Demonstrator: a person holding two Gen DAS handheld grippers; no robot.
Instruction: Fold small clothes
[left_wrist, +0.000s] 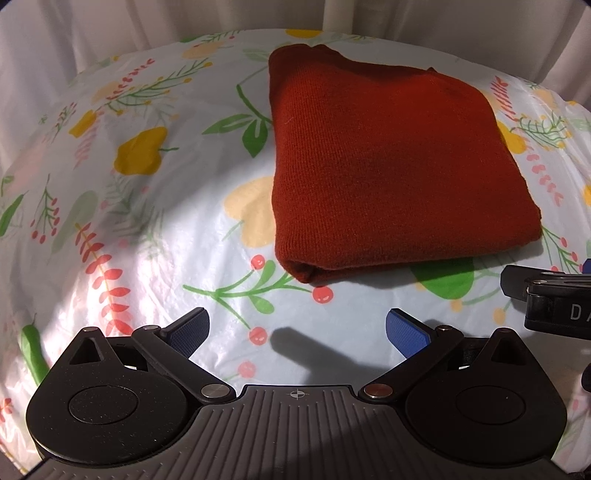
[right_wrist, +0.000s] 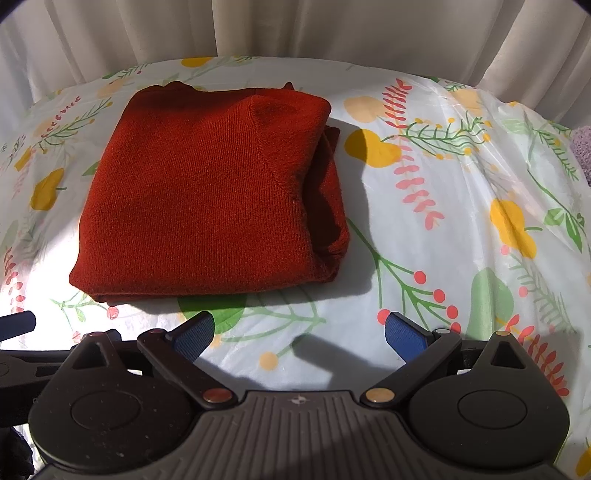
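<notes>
A rust-red knitted garment (left_wrist: 384, 162) lies folded into a thick rectangle on the floral tablecloth (left_wrist: 147, 206). In the right wrist view the same red garment (right_wrist: 207, 195) sits left of centre, its layered edges showing on the right side. My left gripper (left_wrist: 297, 332) hovers open just in front of the garment's near edge, nothing between its blue pads. My right gripper (right_wrist: 299, 336) is open too, a little short of the garment's near right corner and empty. Part of the right gripper shows at the right edge of the left wrist view.
The table is covered with a white plastic cloth (right_wrist: 461, 206) printed with flowers and leaves. Pale curtains (right_wrist: 295, 26) hang behind the table's far edge. A bit of purple fabric (right_wrist: 581, 147) peeks in at the far right. Bare cloth lies on both sides of the garment.
</notes>
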